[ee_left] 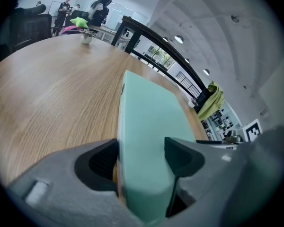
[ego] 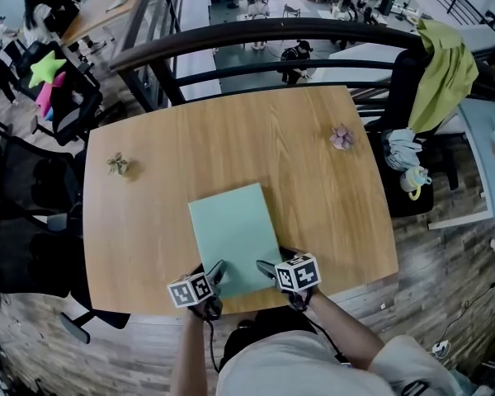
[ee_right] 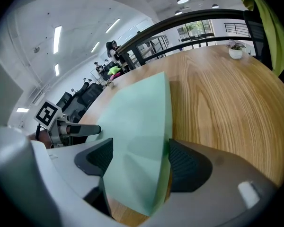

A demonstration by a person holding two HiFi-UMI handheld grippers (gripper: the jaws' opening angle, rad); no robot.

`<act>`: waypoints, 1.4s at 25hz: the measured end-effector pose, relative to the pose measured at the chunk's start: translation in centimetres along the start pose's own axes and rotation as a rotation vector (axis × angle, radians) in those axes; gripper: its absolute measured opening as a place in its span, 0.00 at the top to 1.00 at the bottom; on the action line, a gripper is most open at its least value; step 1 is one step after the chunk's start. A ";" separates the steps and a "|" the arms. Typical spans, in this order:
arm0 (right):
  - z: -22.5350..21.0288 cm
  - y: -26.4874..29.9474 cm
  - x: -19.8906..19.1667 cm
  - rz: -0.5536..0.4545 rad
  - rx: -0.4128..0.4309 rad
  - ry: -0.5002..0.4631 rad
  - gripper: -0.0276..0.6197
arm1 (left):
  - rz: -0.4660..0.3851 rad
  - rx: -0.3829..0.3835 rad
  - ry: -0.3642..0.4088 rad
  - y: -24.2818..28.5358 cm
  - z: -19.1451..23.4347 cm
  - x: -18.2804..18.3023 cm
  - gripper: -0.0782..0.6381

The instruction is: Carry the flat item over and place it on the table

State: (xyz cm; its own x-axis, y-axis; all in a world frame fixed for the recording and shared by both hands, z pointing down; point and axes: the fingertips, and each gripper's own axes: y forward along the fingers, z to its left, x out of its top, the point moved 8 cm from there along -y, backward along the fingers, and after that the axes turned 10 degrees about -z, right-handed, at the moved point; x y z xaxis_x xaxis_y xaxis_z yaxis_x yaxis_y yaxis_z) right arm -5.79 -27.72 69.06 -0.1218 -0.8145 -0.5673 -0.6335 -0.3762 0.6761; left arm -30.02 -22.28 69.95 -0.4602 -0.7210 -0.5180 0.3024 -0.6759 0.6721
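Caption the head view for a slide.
Left gripper and right gripper straddle the near edge of a mint-green board lying on a wooden table.

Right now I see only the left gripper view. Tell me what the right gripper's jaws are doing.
Observer: The right gripper has its jaws standing apart, with the near right corner of the green board between them.
Operator: Now give me the board's place on the table.
Observer: In the head view it looks to lie flat on the wooden table, its near end at the table's near edge and its far end about mid-table.
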 end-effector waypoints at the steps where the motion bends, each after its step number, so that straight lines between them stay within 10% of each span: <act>1: 0.1 0.0 0.1 -0.004 -0.001 -0.002 0.37 | -0.003 0.001 0.001 0.0 0.0 0.1 0.44; 20: 1.1 -1.7 -2.0 -0.106 -0.113 -0.028 0.52 | -0.085 0.032 0.101 -3.3 1.1 -0.3 0.46; 35: 4.4 -5.2 -5.8 -0.144 -0.173 -0.055 0.80 | -0.163 0.064 0.175 -8.6 0.6 -4.3 0.80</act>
State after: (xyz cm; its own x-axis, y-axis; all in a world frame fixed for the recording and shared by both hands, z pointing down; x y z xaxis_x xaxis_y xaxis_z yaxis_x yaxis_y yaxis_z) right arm -5.15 -19.07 66.77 -0.0842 -0.7232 -0.6855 -0.5077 -0.5608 0.6540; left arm -31.14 -13.27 66.67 -0.3450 -0.6228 -0.7022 0.1800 -0.7782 0.6017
